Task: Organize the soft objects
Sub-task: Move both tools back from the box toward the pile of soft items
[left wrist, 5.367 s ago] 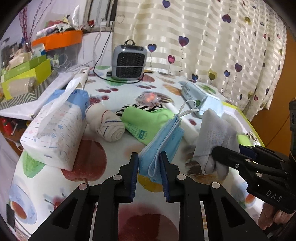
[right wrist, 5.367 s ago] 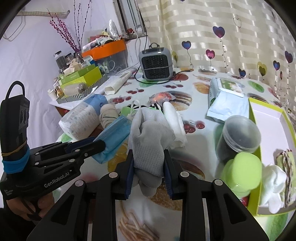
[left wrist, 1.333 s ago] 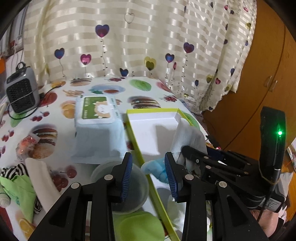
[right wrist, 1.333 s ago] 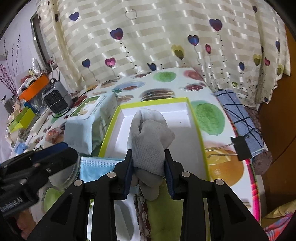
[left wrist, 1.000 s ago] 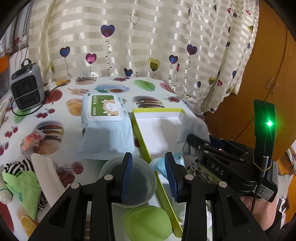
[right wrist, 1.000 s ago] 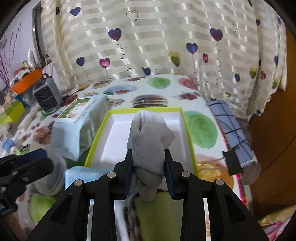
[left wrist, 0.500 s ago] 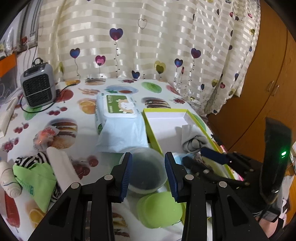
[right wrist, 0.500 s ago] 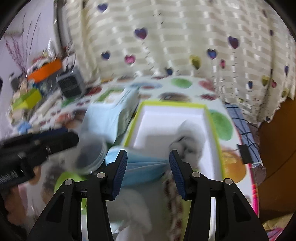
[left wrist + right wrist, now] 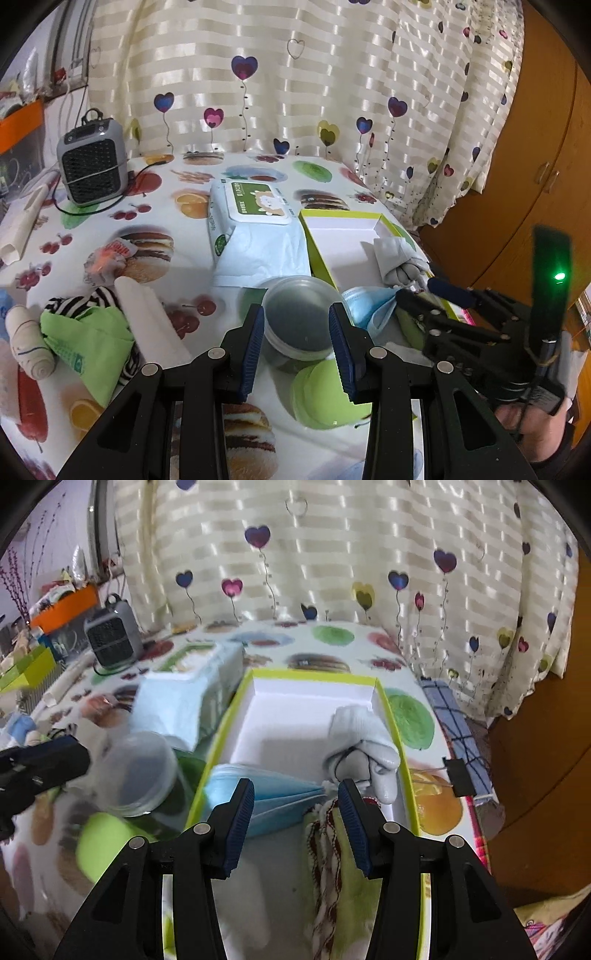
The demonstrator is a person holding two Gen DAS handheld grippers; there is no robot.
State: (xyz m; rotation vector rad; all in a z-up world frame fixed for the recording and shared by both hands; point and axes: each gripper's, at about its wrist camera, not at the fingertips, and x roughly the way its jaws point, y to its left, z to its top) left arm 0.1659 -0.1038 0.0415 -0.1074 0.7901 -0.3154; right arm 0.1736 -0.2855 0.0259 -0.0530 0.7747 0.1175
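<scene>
A green-rimmed white box (image 9: 310, 686) lies on the fruit-print table. In it lie a grey and white glove (image 9: 364, 746), a blue face mask (image 9: 258, 794) and a green and brown cloth (image 9: 332, 856). My right gripper (image 9: 297, 812) is open and empty above the box's near end. My left gripper (image 9: 297, 349) is open and empty over a clear tub (image 9: 301, 325). The glove (image 9: 399, 260), the mask (image 9: 371, 304) and the box (image 9: 340, 236) also show in the left wrist view. Left of the tub lie a green cloth (image 9: 86, 334), a striped cloth (image 9: 79, 299) and a rolled sock (image 9: 27, 341).
A wet-wipes pack (image 9: 256, 225) lies left of the box. A green lid (image 9: 325, 393) lies by the tub. A grey heater (image 9: 92, 171) with a cable stands at the back left. A white roll (image 9: 147, 325) lies by the cloths. A checked cloth with a clip (image 9: 456, 746) hangs off the right edge.
Both grippers let go of their loads: the glove and the mask now lie in the box. Both grippers have opened and pulled back from the box.
</scene>
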